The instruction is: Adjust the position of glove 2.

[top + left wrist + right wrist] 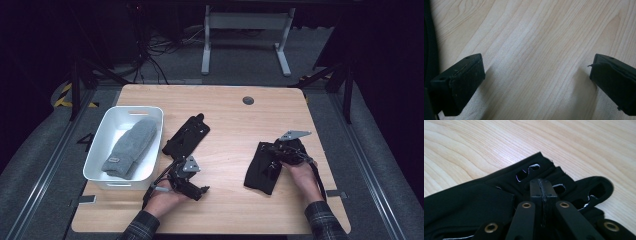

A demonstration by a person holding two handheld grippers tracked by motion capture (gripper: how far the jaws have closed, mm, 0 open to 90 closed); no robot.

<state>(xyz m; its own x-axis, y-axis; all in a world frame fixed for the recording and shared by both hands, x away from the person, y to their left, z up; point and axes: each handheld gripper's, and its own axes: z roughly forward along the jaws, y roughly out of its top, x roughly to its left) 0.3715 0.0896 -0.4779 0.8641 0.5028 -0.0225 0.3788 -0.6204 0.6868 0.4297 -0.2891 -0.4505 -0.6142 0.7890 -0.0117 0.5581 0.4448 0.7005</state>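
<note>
Right gripper point(541, 187): fingers point(535, 188) pressed together, no gap between them in the right gripper view. A thin line of black fabric runs between the pads, so they pinch a fold of the black glove point(474, 205) lying under them. Cut-out holes of the glove sit just beyond the fingertips; bare wood shows through them. In the high view this gripper point(285, 150) sits on top of the glove point(260, 172), grey plate up, with the right hand point(302, 175) behind it.

Left gripper point(536, 75): fingers point(461, 80) spread wide, nothing between them but bare counter point(536, 37). Both tips sit close over the wood and cast soft shadows on it; contact cannot be told. In the high view this gripper point(192, 187) lies low over the counter point(235, 125), held by the left hand point(165, 197).

Positions relative to the white bin point(100, 145):
- Grey mitten point(131, 148) lies inside the bin, lengthwise.
- Second black glove point(186, 135) lies flat on the counter just beside the bin's right wall, apart from both grippers.
- Left gripper is near the bin's near right corner.
- Pinched glove and right gripper are well apart from the bin, across the counter to its right.

Plaid sleeves point(142, 227) enter from the near edge.
</note>
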